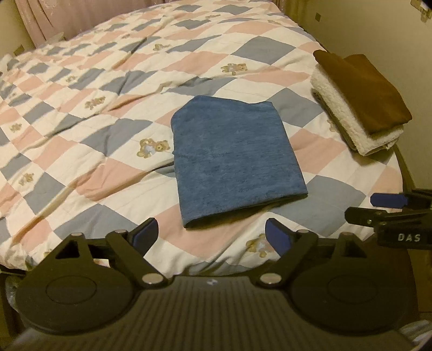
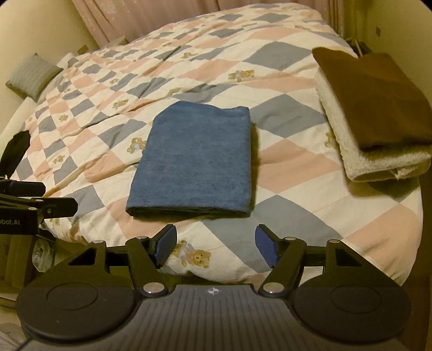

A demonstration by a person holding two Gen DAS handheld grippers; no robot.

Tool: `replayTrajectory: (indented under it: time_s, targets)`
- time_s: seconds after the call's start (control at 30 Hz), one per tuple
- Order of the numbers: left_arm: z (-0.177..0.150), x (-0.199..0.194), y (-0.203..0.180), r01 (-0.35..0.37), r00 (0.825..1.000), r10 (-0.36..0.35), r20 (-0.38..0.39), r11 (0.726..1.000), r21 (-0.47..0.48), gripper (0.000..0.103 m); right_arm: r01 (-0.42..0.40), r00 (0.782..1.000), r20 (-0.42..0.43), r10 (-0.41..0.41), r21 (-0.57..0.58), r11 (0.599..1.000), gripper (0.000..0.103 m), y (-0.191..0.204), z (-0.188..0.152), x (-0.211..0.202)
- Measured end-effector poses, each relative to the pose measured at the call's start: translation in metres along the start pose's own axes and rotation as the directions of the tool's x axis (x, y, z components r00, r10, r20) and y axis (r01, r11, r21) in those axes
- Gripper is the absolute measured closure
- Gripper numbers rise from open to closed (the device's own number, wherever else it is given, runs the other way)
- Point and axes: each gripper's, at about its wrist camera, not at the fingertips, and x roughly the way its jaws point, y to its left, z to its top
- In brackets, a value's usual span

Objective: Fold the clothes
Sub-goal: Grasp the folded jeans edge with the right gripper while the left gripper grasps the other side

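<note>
A folded blue cloth lies flat on the checked quilt, seen in the right wrist view as a neat rectangle. My left gripper hovers above the quilt just in front of the cloth's near edge, open, nothing between its blue pads. My right gripper hangs likewise just short of the cloth, open and empty. The right gripper shows at the left wrist view's right edge, and the left gripper at the right wrist view's left edge.
A stack of folded clothes sits at the bed's right edge: a brown piece on a white fleecy one; same stack. A small grey pillow lies far left. Pink curtains hang behind the bed.
</note>
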Motion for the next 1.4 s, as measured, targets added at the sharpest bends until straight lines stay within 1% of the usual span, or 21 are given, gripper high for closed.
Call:
replayTrajectory:
  time_s: [0.07,0.1,0.17,0.27,0.33,0.43,0.5,0.6,0.67,0.73,0.83,0.87,0.97,1.0,1.07,1.13,1.17,1.23,1.27,1.33,1.4]
  targets:
    - [0.002,0.013,0.016,0.057,0.998,-0.058,-0.012,0.996,-0.067,0.017,-0.024,1.0,-0.002,0.024,0.035,0.999,0.035,-0.01,-0.001,0.005]
    - [0.004,0.021,0.026,0.091,0.995,-0.094,-0.018,0.989,-0.12,0.015,-0.039,0.999,-0.003,0.039,0.058,0.998,0.034,-0.017,-0.002,0.008]
    - [0.007,0.04,0.05,0.157,0.986,-0.167,-0.024,0.959,-0.237,0.013,-0.08,0.997,-0.001,0.081,0.123,0.989,0.033,-0.034,-0.004,0.016]
    - [0.014,0.068,0.08,0.206,0.973,-0.231,-0.023,0.903,-0.376,0.011,-0.147,0.989,0.008,0.15,0.232,0.962,0.033,-0.058,-0.003,0.031]
    - [0.02,0.087,0.094,0.222,0.969,-0.249,-0.008,0.88,-0.42,0.009,-0.179,0.983,0.014,0.183,0.284,0.942,0.033,-0.069,0.001,0.041]
    - [0.025,0.12,0.112,0.244,0.964,-0.265,0.019,0.854,-0.46,0.006,-0.225,0.973,0.032,0.227,0.317,0.921,0.033,-0.079,0.013,0.063]
    - [0.027,0.149,0.123,0.27,0.955,-0.294,0.028,0.83,-0.487,0.006,-0.256,0.966,0.046,0.255,0.319,0.913,0.033,-0.083,0.023,0.087]
    - [0.028,0.188,0.137,0.283,0.946,-0.323,0.016,0.806,-0.52,0.006,-0.261,0.965,0.057,0.256,0.309,0.915,0.031,-0.09,0.038,0.132]
    - [0.03,0.207,0.144,0.31,0.936,-0.35,0.024,0.793,-0.524,0.006,-0.247,0.969,0.059,0.241,0.316,0.916,0.029,-0.096,0.046,0.16]
    - [0.031,0.221,0.148,0.355,0.919,-0.392,0.041,0.777,-0.52,0.006,-0.249,0.968,0.065,0.241,0.323,0.913,0.027,-0.103,0.051,0.181]
    - [0.034,0.243,0.153,0.422,0.884,-0.463,0.057,0.74,-0.523,0.006,-0.279,0.96,0.066,0.273,0.342,0.897,0.025,-0.112,0.054,0.208]
    - [0.035,0.25,0.154,0.451,0.866,-0.495,0.066,0.719,-0.528,0.006,-0.304,0.951,0.065,0.301,0.348,0.887,0.025,-0.114,0.054,0.215]
    - [0.037,0.269,0.158,0.54,0.801,-0.589,0.108,0.634,-0.554,0.008,-0.377,0.92,0.044,0.389,0.367,0.851,0.025,-0.118,0.057,0.235]
    - [0.039,0.276,0.159,0.553,0.786,-0.609,0.107,0.615,-0.561,0.009,-0.389,0.912,0.023,0.41,0.37,0.844,0.027,-0.117,0.061,0.242]
    - [0.044,0.287,0.157,0.555,0.775,-0.627,0.08,0.615,-0.56,0.011,-0.409,0.893,-0.019,0.449,0.379,0.83,0.027,-0.115,0.068,0.255]
    - [0.048,0.297,0.157,0.563,0.765,-0.642,0.059,0.62,-0.546,0.029,-0.409,0.886,-0.046,0.462,0.393,0.824,0.027,-0.113,0.074,0.265]
    - [0.051,0.3,0.158,0.565,0.758,-0.651,0.045,0.62,-0.544,0.032,-0.41,0.882,-0.054,0.467,0.4,0.82,0.027,-0.113,0.076,0.269]
    - [0.058,0.3,0.161,0.583,0.74,-0.672,0.02,0.626,-0.517,0.036,-0.416,0.878,-0.06,0.476,0.4,0.817,0.033,-0.109,0.077,0.27]
    - [0.06,0.3,0.162,0.596,0.728,-0.686,0.01,0.626,-0.503,0.037,-0.419,0.875,-0.055,0.48,0.408,0.811,0.039,-0.109,0.077,0.267]
    - [0.061,0.306,0.166,0.608,0.702,-0.712,-0.008,0.605,-0.513,0.038,-0.433,0.869,-0.035,0.493,0.426,0.794,0.046,-0.109,0.074,0.258]
    - [0.063,0.319,0.167,0.611,0.679,-0.734,-0.023,0.581,-0.537,0.037,-0.444,0.864,-0.014,0.503,0.45,0.775,0.047,-0.111,0.071,0.253]
